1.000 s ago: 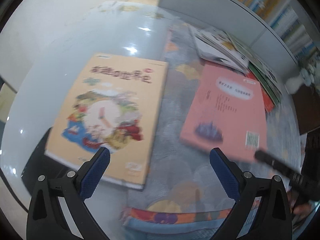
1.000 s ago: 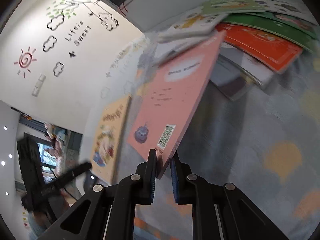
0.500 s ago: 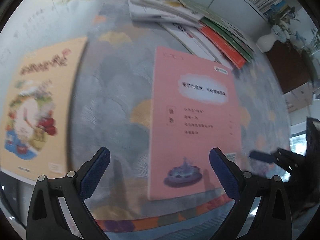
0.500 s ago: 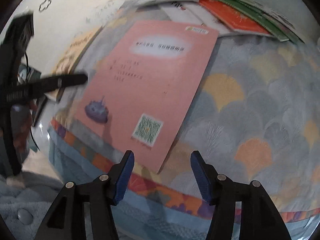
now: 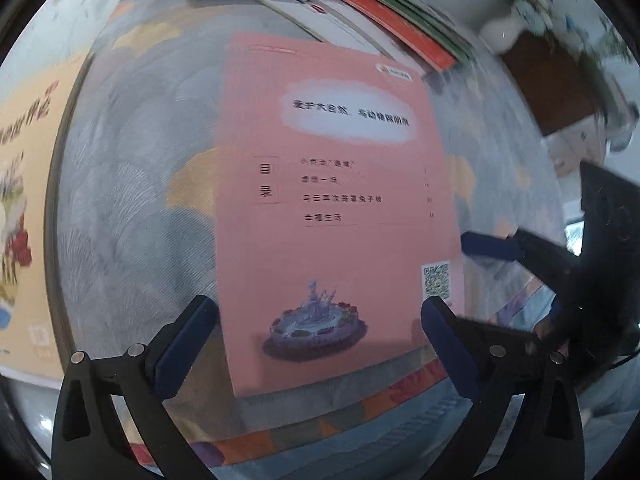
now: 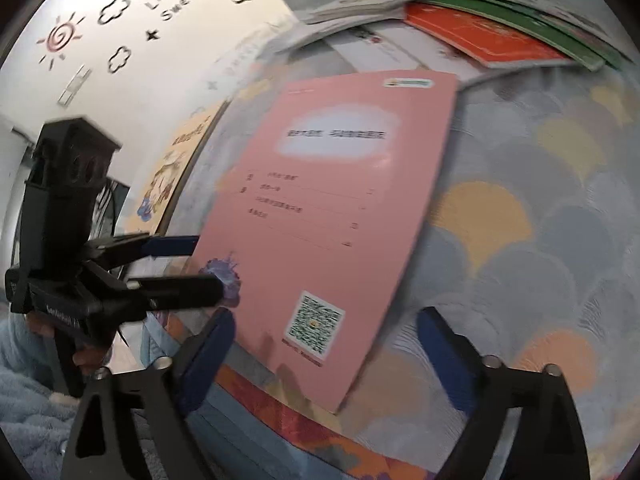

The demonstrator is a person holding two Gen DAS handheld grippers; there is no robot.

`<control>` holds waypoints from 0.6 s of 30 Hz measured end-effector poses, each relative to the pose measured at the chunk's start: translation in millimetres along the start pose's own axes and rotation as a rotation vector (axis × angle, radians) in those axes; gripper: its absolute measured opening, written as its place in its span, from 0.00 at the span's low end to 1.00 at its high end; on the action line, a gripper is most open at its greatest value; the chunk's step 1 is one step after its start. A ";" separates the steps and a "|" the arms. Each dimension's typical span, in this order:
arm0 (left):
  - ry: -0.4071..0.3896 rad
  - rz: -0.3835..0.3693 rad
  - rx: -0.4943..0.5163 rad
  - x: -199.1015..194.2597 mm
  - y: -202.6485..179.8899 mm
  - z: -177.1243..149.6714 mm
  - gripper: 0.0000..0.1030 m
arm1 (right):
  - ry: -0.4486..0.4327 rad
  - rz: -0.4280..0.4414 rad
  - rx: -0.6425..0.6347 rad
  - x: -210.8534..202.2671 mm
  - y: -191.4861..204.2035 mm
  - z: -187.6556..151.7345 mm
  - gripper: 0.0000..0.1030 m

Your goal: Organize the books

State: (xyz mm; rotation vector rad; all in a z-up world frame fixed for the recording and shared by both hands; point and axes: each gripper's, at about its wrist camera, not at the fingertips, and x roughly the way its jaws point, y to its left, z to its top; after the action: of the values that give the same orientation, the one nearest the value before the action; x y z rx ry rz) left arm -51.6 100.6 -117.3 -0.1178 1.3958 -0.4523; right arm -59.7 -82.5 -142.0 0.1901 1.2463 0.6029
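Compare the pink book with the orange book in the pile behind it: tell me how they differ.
The pink book lies alone, flat on the patterned cloth; the orange book sits in a fanned pile, partly covered by a green book. The pink book shows its whole cover, with a QR code near its lower edge; the orange book shows only part of its cover. Both are thin paperbacks, and neither is gripped.

Right tool [image 6: 324, 340] just opened wide; left tool [image 5: 320, 320] gapes, both empty.

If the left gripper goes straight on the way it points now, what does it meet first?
Most likely the pink book, lying flat on the patterned rug. The open left gripper points down at its lower part.
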 end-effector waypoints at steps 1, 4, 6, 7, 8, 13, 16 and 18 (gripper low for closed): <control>-0.001 0.027 0.023 0.9 -0.1 0.3 0.98 | 0.000 -0.003 -0.022 7.7 4.9 0.7 0.97; -0.044 -0.050 -0.054 -3.7 11.1 2.6 0.98 | -0.078 0.038 -0.035 7.6 0.9 -3.7 0.97; -0.066 -0.116 -0.116 -6.0 20.1 4.7 0.98 | -0.168 0.117 0.042 2.1 -9.6 -12.5 1.00; -0.071 -0.134 -0.138 -7.1 23.3 5.0 0.98 | -0.190 0.147 0.078 1.9 -12.6 -12.6 1.00; -0.074 -0.141 -0.146 -7.7 24.3 4.7 0.98 | -0.190 0.170 0.090 2.8 -13.2 -11.2 1.00; -0.071 -0.152 -0.140 -11.5 25.7 2.9 0.98 | -0.181 0.254 0.139 2.4 -22.6 -9.9 0.99; -0.071 -0.253 -0.200 -9.7 27.6 2.5 0.98 | -0.202 0.296 0.234 -2.3 -37.2 -12.2 0.70; -0.059 -0.351 -0.279 -6.3 35.2 -0.3 0.98 | -0.180 0.241 0.252 -1.5 -42.1 -16.0 0.33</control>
State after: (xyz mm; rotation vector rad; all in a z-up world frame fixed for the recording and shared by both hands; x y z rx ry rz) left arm -44.2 135.0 -123.6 -0.6058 1.3777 -0.5366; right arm -61.2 -121.2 -165.0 0.5994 1.1300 0.6190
